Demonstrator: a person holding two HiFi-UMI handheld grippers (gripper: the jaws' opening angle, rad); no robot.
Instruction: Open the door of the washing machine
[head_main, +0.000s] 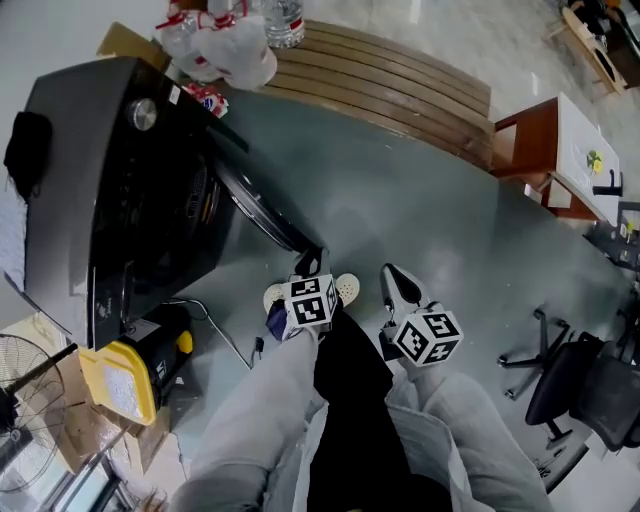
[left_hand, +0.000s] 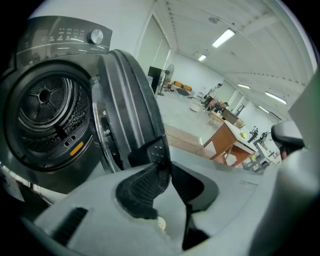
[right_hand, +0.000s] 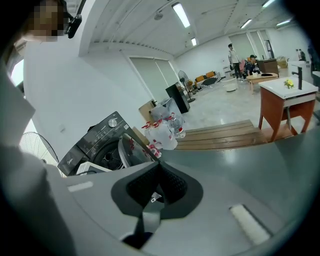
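The dark washing machine (head_main: 110, 190) stands at the left with its round door (head_main: 262, 212) swung wide out over the grey floor. My left gripper (head_main: 311, 262) is at the door's free edge and looks shut on it. In the left gripper view the door (left_hand: 127, 100) runs down to the left gripper (left_hand: 165, 152), and the drum (left_hand: 47, 100) lies exposed. My right gripper (head_main: 392, 275) hangs to the right, off the door, shut with nothing in it. In the right gripper view the right gripper (right_hand: 157, 167) points past the washing machine (right_hand: 100, 140).
Plastic bags of bottles (head_main: 225, 40) sit by a low wooden platform (head_main: 390, 85) beyond the machine. A brown and white desk (head_main: 560, 150) and an office chair (head_main: 580, 385) are at the right. A yellow container (head_main: 120, 380) and a fan (head_main: 25, 420) stand at the lower left.
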